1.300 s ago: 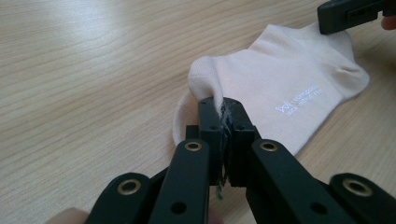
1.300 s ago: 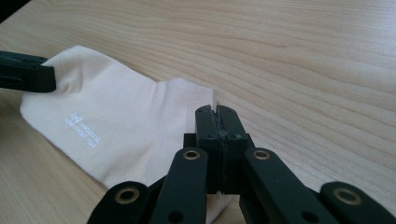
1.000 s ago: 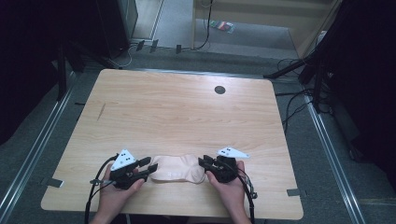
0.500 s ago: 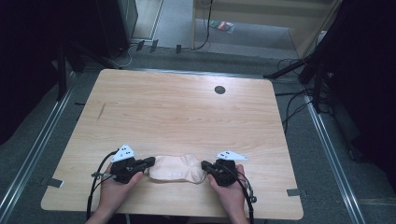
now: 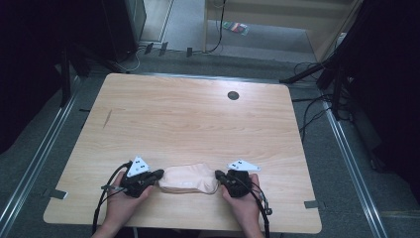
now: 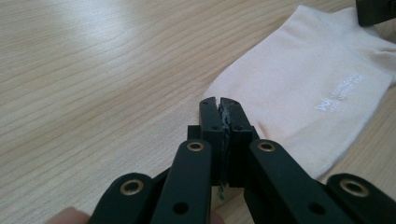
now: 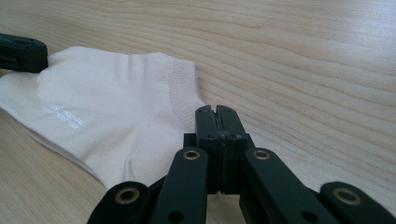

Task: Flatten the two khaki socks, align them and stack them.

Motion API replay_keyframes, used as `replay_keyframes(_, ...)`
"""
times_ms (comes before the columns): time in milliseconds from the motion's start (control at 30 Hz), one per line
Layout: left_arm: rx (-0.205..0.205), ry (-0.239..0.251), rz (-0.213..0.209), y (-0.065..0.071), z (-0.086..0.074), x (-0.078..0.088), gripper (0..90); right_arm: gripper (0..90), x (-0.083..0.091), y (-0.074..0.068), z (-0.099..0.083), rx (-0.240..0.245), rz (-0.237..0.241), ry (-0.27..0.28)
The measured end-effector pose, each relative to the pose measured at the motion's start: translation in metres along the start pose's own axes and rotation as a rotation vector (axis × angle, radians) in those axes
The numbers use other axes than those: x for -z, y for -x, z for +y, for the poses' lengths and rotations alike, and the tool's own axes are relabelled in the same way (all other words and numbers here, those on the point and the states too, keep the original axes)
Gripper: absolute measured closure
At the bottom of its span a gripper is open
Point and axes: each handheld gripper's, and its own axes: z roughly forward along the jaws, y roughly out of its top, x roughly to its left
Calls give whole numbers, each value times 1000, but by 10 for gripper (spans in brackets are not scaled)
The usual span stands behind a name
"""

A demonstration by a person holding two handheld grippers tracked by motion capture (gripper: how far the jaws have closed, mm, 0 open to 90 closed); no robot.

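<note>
This looks like a lab or recording studio rather than a home. A bare light-wood surface (image 5: 198, 119) with a round cable port (image 5: 233, 95) stands on grey carpet floor (image 5: 346, 163), boxed in by metal floor rails (image 5: 34, 163) and dark curtains or panels (image 5: 29, 59) on both sides. Black cables (image 5: 307, 109) and stand legs (image 5: 317, 74) trail across the floor, and marker tape (image 5: 58, 194) sits beside the surface

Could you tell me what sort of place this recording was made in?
Probably a lab or studio set up for recording: a bare wooden table stands between dark curtains, with cables trailing over the grey floor and metal rails alongside.
</note>
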Motion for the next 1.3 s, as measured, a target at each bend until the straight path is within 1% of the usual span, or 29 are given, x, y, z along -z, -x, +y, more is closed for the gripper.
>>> replay_keyframes(33,9,14,-5,0,0,0,884,893,0,1,0,-8,3,3)
replay_keyframes(67,9,14,-5,0,0,0,862,884,1,1,0,-22,12,7)
replay_keyframes(100,20,37,-27,-1,-1,3,821,864,2,3,0,-29,22,18)
replay_keyframes(133,20,37,-27,-1,-1,3,779,823,3,3,0,-37,32,27)
replay_keyframes(167,47,73,-48,-3,-1,6,741,756,4,4,0,-38,35,40)
replay_keyframes(200,47,73,-48,-3,-1,6,691,693,5,4,0,-37,38,53)
replay_keyframes(233,60,116,-39,-6,-2,10,635,644,6,5,1,-33,34,72)
replay_keyframes(267,60,116,-39,-6,-2,10,611,602,8,5,1,-35,32,87)
replay_keyframes(300,76,163,-37,-10,-3,14,567,563,9,7,1,-36,35,104)
replay_keyframes(333,82,178,-26,-12,-4,16,515,526,11,8,2,-40,40,122)
replay_keyframes(400,94,192,5,-15,-5,19,385,438,14,11,2,-47,44,152)
replay_keyframes(467,98,195,21,-19,-6,21,276,362,17,16,3,-30,38,180)
replay_keyframes(533,112,197,40,-23,-7,24,192,306,21,21,3,-23,27,210)
replay_keyframes(567,123,202,42,-25,-7,26,164,281,23,23,2,-18,18,225)
replay_keyframes(600,123,202,42,-25,-7,26,163,263,25,26,2,-14,4,238)
replay_keyframes(633,144,217,29,-30,-8,30,163,251,27,29,1,-14,-5,251)
replay_keyframes(700,150,221,39,-35,-9,34,155,218,31,35,0,-29,-13,268)
replay_keyframes(733,159,225,39,-38,-10,35,142,205,33,39,-1,-32,-18,271)
replay_keyframes(800,160,225,47,-42,-11,38,135,168,38,45,-2,-46,-32,275)
replay_keyframes(867,165,222,64,-47,-13,41,135,147,43,52,-2,-64,-32,283)
replay_keyframes(900,172,224,68,-49,-13,42,135,138,45,55,-3,-67,-33,285)
replay_keyframes(933,172,224,68,-49,-13,42,135,123,48,58,-4,-58,-37,283)
replay_keyframes(967,182,221,78,-53,-15,45,135,124,50,61,-5,-51,-47,280)
replay_keyframes(1000,182,221,78,-53,-15,45,135,124,52,64,-6,-55,-57,279)
replay_keyframes(1033,172,214,104,-57,-17,48,134,124,54,67,-8,-67,-67,274)
replay_keyframes(1067,169,214,119,-58,-17,49,133,124,56,71,-9,-72,-78,273)
replay_keyframes(1200,173,204,146,-66,-22,55,130,123,65,84,-17,-86,-99,268)
replay_keyframes(1300,165,193,163,-72,-27,60,113,123,71,92,-24,-90,-122,258)
